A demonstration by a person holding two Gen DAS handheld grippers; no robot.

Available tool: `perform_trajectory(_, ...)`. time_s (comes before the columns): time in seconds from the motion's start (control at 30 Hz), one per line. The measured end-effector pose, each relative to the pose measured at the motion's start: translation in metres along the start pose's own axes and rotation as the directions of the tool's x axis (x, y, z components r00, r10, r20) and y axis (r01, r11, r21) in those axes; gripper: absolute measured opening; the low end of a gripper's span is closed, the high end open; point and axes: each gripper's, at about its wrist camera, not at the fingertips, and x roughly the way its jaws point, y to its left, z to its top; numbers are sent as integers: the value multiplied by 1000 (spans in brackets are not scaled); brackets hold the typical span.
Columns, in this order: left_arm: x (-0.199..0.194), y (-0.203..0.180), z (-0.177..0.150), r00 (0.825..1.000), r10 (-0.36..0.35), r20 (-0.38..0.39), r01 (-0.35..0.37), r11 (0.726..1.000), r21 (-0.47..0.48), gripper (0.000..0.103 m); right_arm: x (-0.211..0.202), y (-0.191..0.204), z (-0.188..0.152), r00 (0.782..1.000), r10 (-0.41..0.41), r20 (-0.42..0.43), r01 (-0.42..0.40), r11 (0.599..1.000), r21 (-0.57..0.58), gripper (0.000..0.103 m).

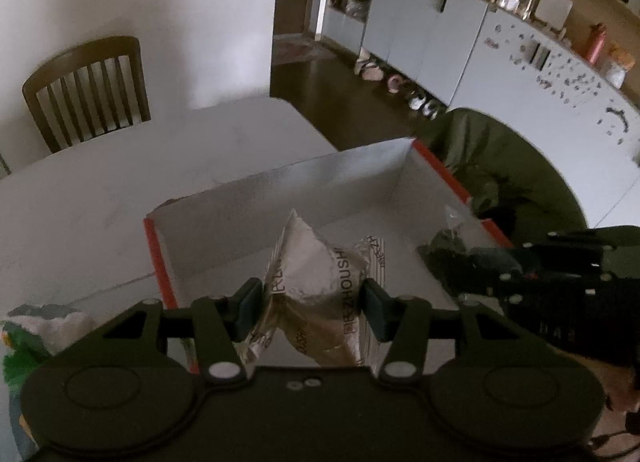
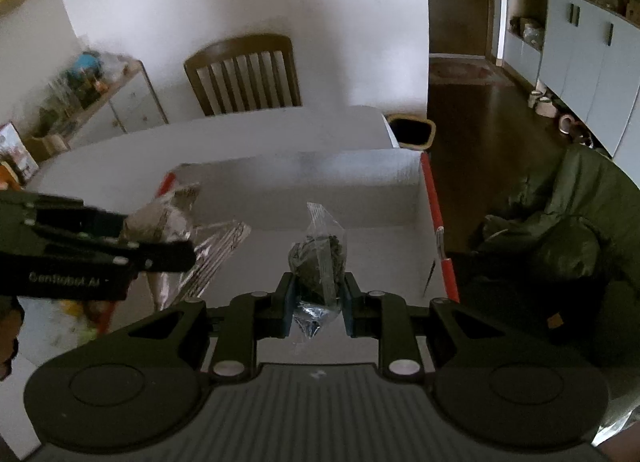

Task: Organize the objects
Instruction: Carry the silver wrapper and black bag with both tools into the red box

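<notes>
My left gripper is shut on a silver foil snack packet with black lettering, held above the open white box with red edges. In the right wrist view, my right gripper is shut on a small clear plastic bag of dark bits, also over the box. The left gripper with its foil packet shows at the left there. The right gripper with its bag enters the left wrist view from the right, over the box's right wall.
The box sits on a white table with a wooden chair behind it. A green and white item lies near the table's front left. A dark green jacket lies to the right, a bin beyond the table.
</notes>
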Motion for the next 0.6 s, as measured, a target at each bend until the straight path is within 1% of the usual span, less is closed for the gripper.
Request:
perform_trajectory(0.1,22,2,4,999,21,-38,-21,1000,-15,53,19,-2,1,999,-12,-30,11,1000,-20,23)
perform_trajectory(0.27,51,10,8,995,25,-95,-32,997,-69,53,48,-1,-1,996,-18,-85,15,999,-46,23)
perform_trajectory(0.5,79,10,11,988,41,-146,-49,997,-53,53,77,-4,-1,988,-14,-156,6,999,-54,23)
perform_trajectory(0.6,87,9,12,984,51,-171,-61,997,-53,53,86,-8,2,981,-5,-193,-3,999,-39,23)
